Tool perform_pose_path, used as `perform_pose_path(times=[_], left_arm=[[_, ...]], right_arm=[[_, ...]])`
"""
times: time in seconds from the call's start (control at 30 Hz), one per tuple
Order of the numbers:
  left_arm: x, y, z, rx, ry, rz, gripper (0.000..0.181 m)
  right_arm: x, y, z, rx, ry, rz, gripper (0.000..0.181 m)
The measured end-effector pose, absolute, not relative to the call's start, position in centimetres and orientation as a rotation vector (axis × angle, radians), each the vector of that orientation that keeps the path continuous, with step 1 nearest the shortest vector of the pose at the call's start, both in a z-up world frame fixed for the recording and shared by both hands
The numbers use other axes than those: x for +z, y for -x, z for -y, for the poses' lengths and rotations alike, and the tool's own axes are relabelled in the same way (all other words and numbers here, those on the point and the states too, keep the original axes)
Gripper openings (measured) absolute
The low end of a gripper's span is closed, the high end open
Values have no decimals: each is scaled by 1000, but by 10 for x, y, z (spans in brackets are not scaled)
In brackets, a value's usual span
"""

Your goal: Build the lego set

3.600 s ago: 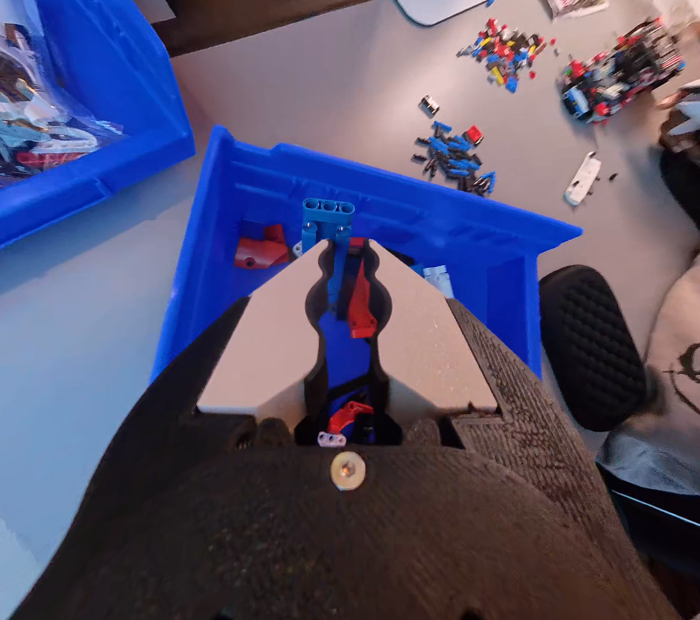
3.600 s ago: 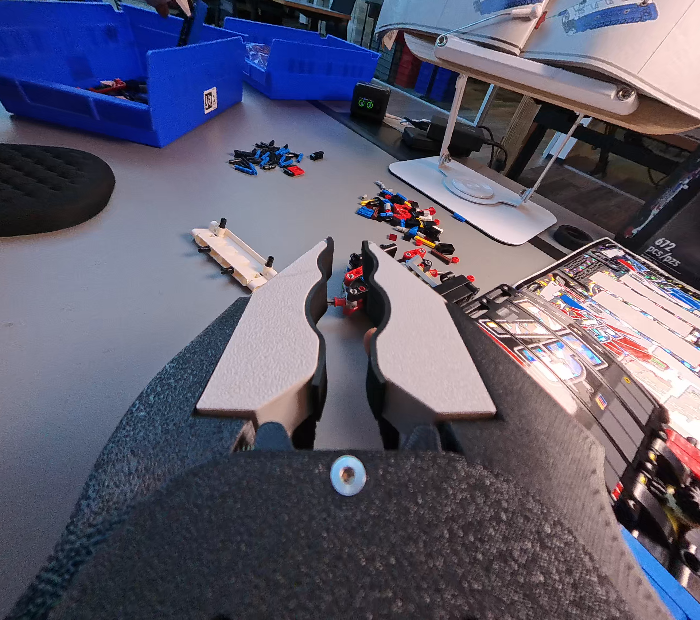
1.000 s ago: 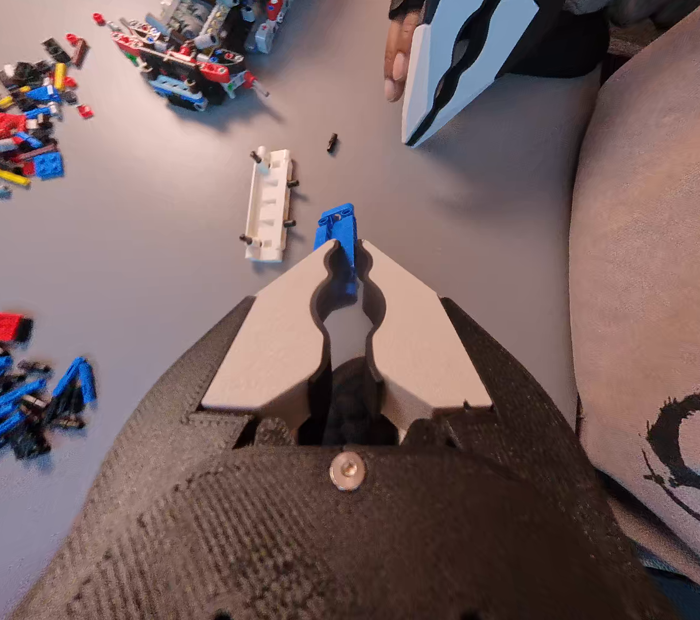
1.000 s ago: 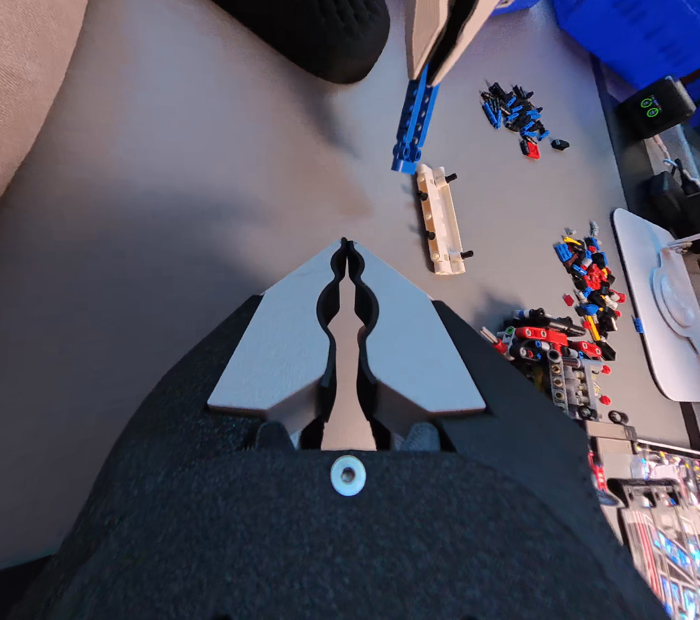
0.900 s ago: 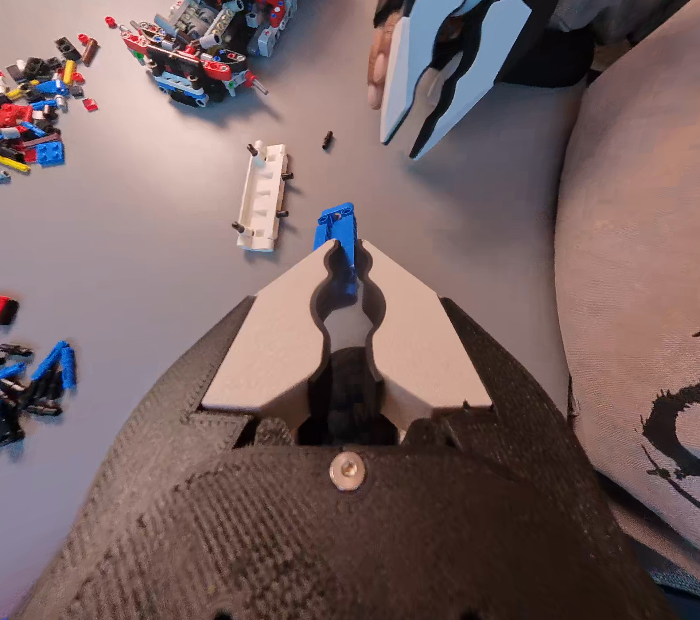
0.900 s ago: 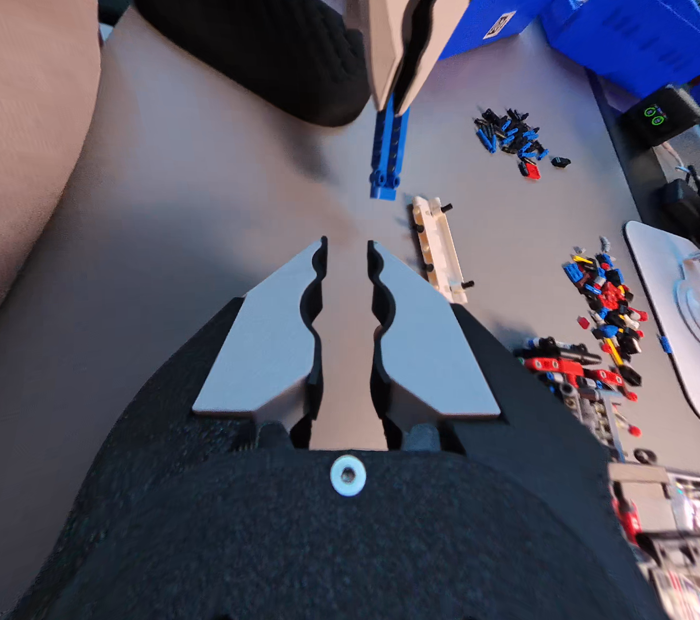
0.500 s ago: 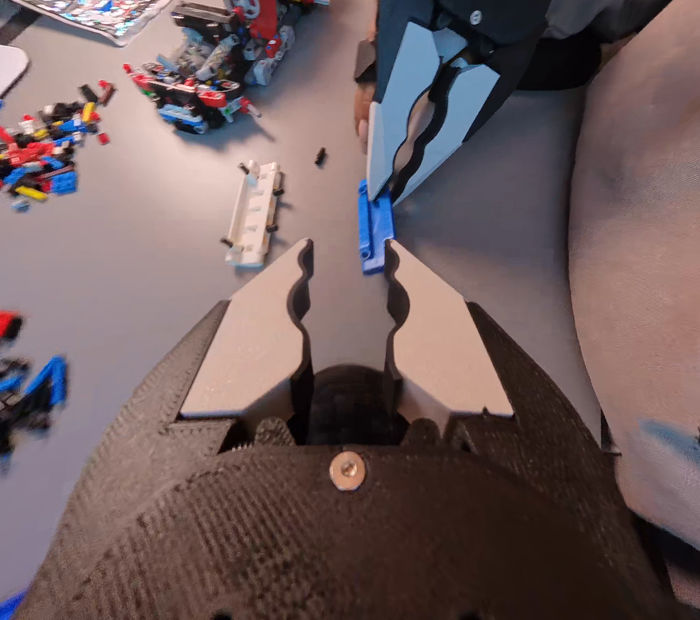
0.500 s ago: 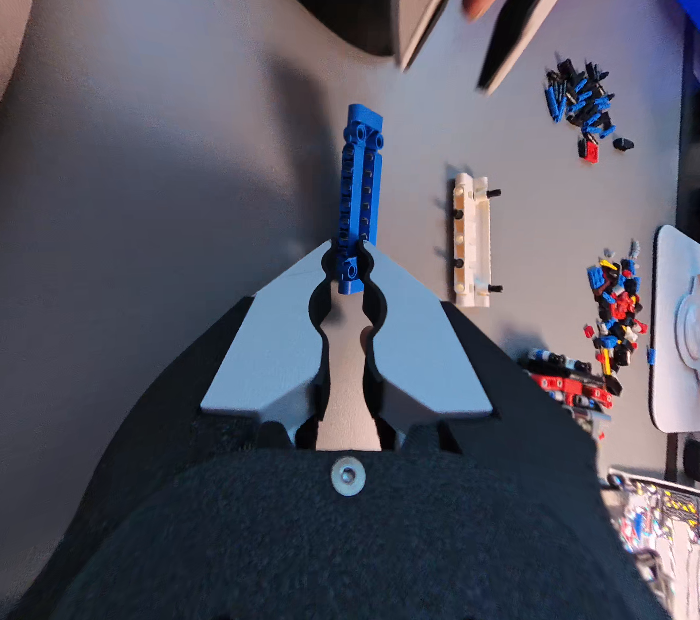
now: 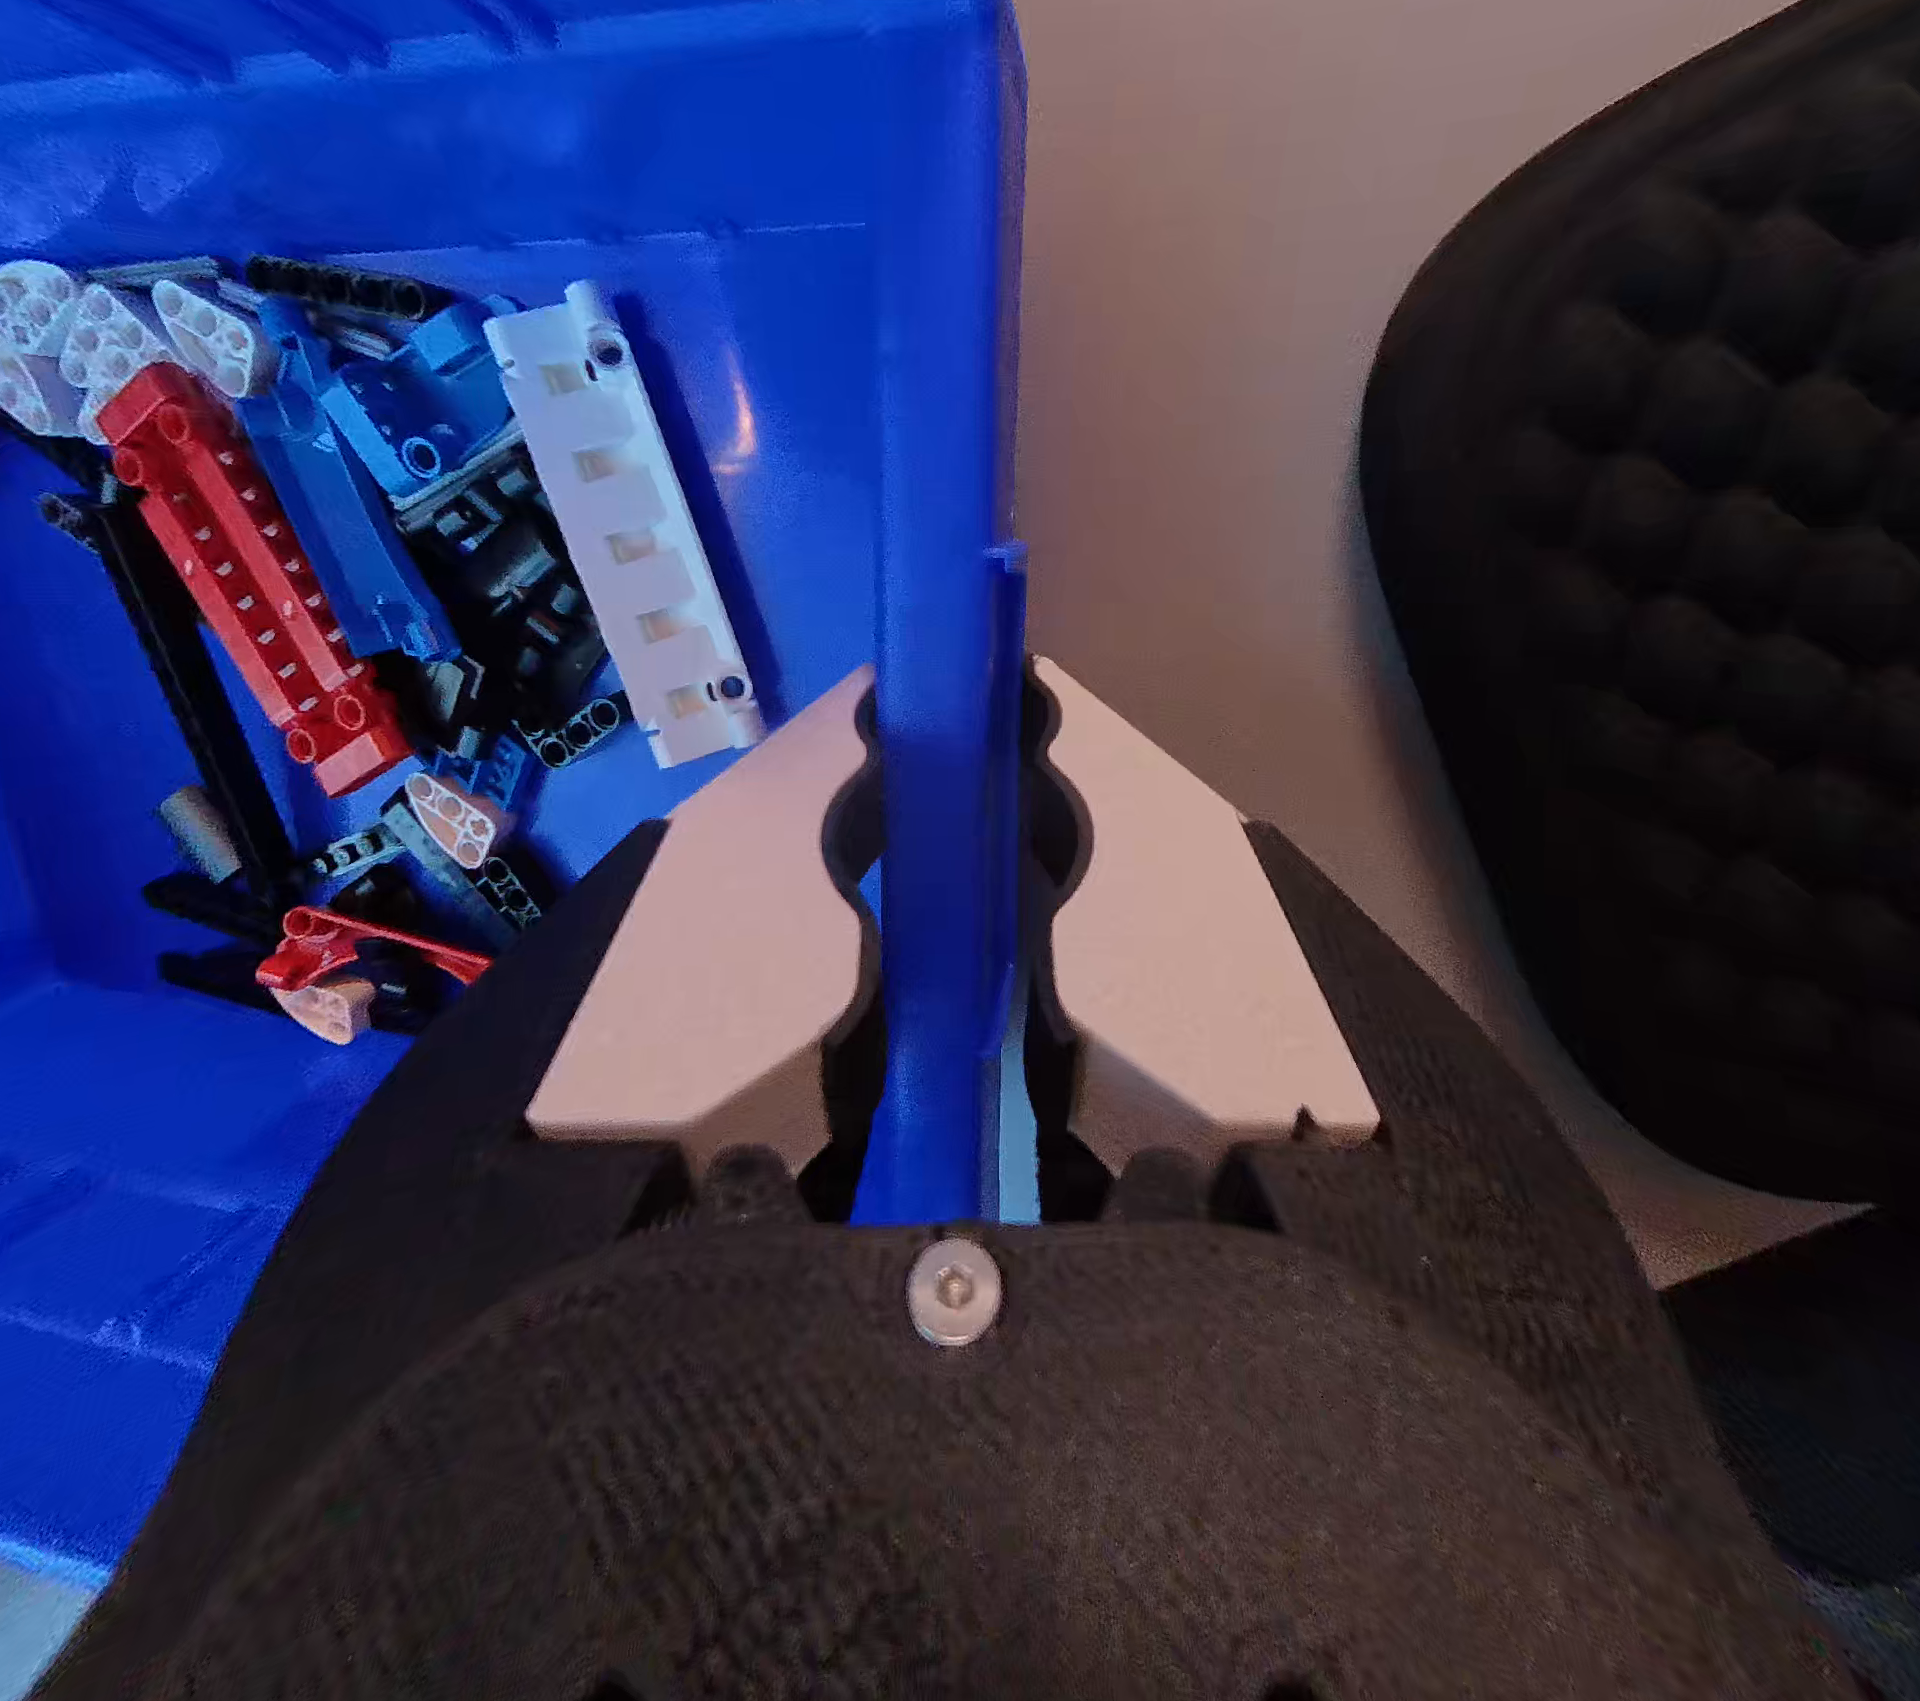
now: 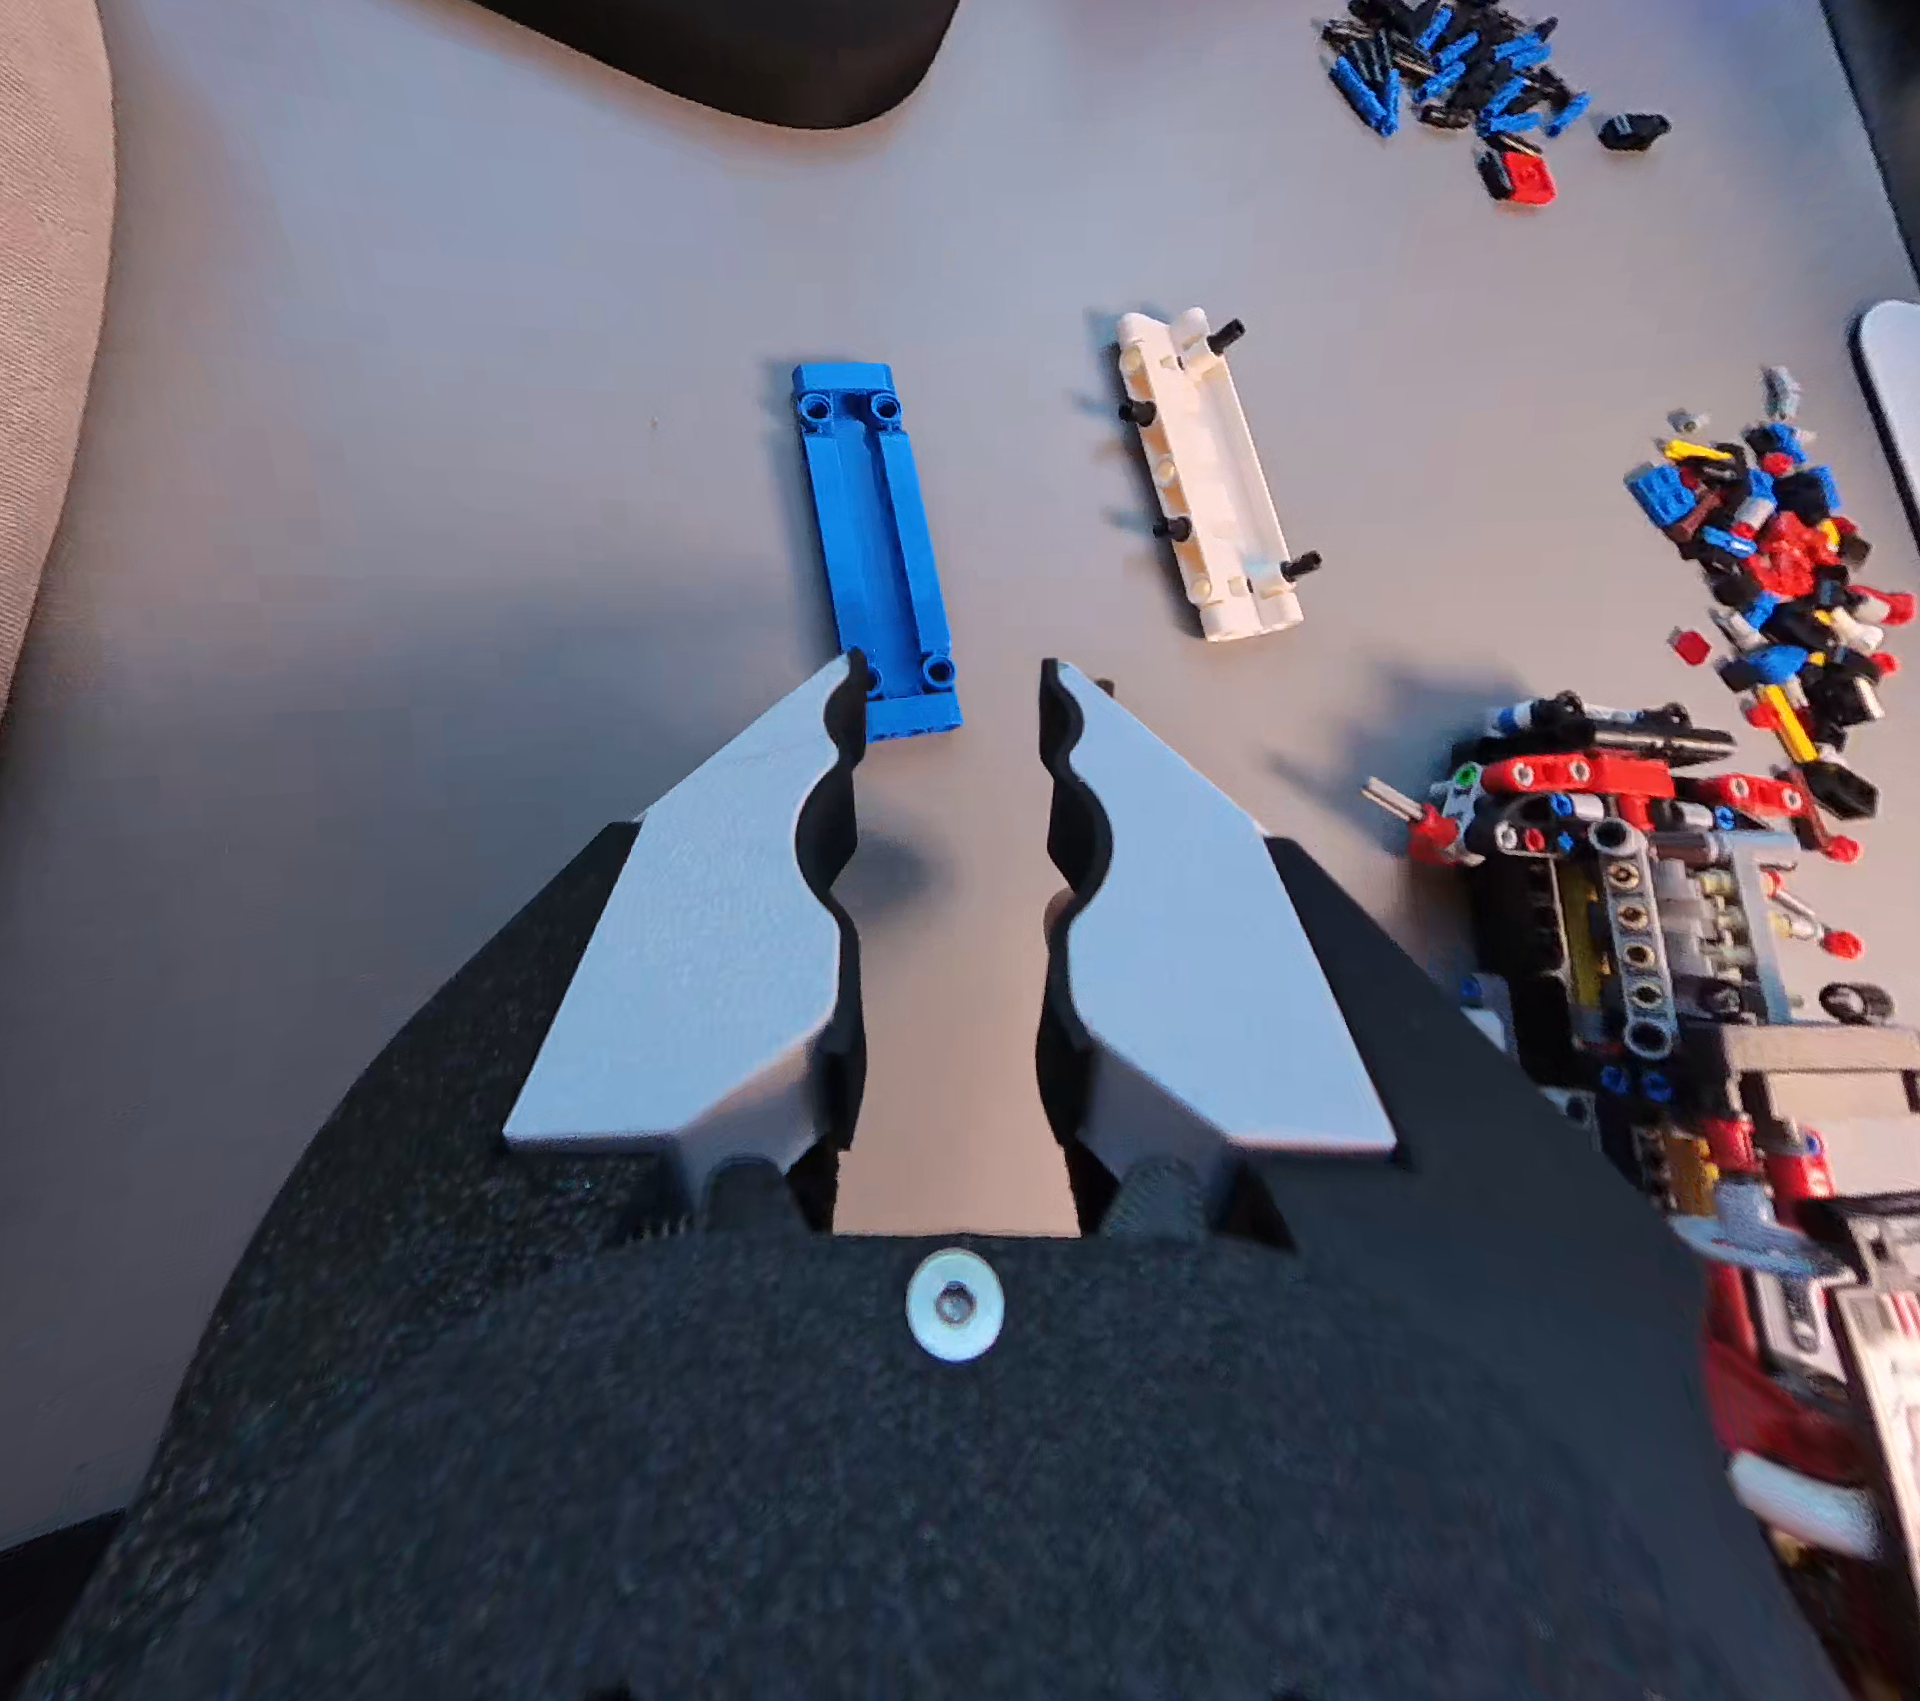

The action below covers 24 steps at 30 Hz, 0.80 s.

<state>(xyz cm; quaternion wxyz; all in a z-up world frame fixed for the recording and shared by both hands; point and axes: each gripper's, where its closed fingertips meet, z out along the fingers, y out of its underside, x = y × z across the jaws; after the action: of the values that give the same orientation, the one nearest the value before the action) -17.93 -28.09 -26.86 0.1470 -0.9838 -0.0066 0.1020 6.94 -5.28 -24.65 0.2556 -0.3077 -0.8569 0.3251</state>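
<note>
Blue, long and flat, the panel (image 10: 878,545) lies on the grey bench (image 10: 468,321), its near end just off the right tongs (image 10: 948,680), whose jaws stand apart and empty. We judge a careless closing could clip only that end and skid it toward the white pinned panel (image 10: 1210,477) at two o'clock. Our left tongs (image 9: 951,695) straddle the wall of the blue bin (image 9: 935,301), jaws apart; a snag there could jolt the loose pieces inside, at ten o'clock.
</note>
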Motion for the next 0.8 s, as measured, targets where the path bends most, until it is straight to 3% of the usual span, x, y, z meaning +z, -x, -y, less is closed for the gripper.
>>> perform_pose_path(times=[0.33, 0.47, 0.63, 0.8], left_arm=[[-267, 219, 283, 398, 2819, 104, 21], [-233, 214, 268, 459, 2634, 99, 31], [-173, 147, 203, 224, 2217, -70, 40], [-197, 70, 132, -51, 2134, -328, 51]], right_arm=[[-238, -72, 43, 989, 925, 2221, 31], [-234, -69, 40, 1026, 942, 2169, 31], [-239, -68, 43, 1036, 943, 2217, 31], [-253, -65, 51, 974, 877, 2371, 32]])
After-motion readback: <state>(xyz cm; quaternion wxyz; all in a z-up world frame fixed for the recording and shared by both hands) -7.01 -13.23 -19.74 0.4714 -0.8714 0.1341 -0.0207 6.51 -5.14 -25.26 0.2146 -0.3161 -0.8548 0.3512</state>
